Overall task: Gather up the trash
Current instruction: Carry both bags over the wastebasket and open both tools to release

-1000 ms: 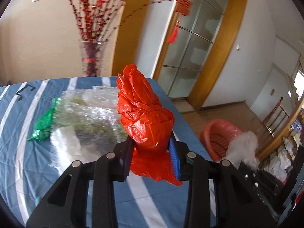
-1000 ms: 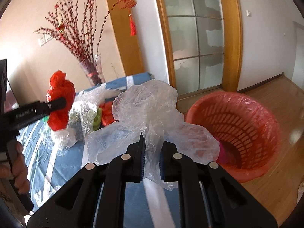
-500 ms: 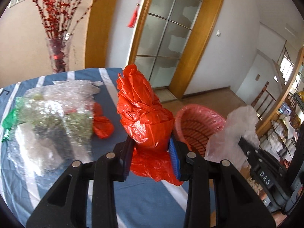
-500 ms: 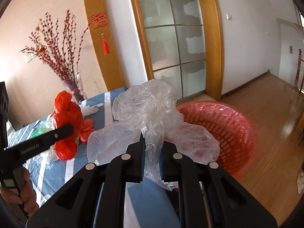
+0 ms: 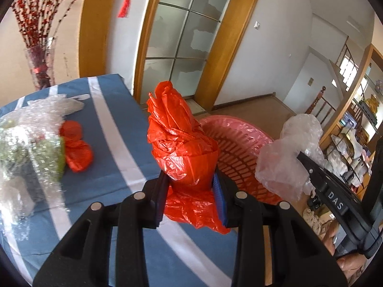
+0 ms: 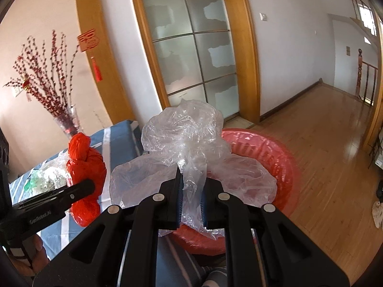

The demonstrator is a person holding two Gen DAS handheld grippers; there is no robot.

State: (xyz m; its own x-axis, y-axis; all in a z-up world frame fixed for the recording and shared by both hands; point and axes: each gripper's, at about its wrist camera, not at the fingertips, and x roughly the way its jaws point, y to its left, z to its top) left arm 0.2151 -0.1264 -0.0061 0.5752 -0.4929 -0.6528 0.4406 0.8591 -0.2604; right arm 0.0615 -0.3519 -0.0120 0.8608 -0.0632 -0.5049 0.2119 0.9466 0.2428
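The left gripper (image 5: 190, 186) is clamped on a crumpled red plastic bag (image 5: 182, 148), its black and blue pads pressing the bag's lower bulge while a loose tail of red film hangs below the jaws. The bag is held in the air over the right-hand edge of the table covered with a blue cloth with white stripes (image 5: 124, 157). Just past that edge, lower down on the floor, stands the round red plastic mesh basket (image 5: 239, 148), its rim close against the table side.

The right gripper (image 6: 191, 189) is closed narrowly on a crumpled clear plastic bag (image 6: 186, 138); the film is bunched between the pads and billows out above and to both sides. From the right wrist view this bag hangs in front of the basket's near rim (image 6: 275, 148), with the table corner to its left.

Still on the cloth, towards the left wrist view's left side, lie a heap of clear bubble wrap and green-tinted film (image 5: 31, 148) and a small red plastic wad (image 5: 76, 150) touching the heap. A glass vase of red berry branches (image 5: 40, 64) stands at the far table edge by the wall.

Beyond the basket the wooden floor (image 6: 335, 143) runs open towards a wood-framed frosted glass door (image 6: 191, 47).
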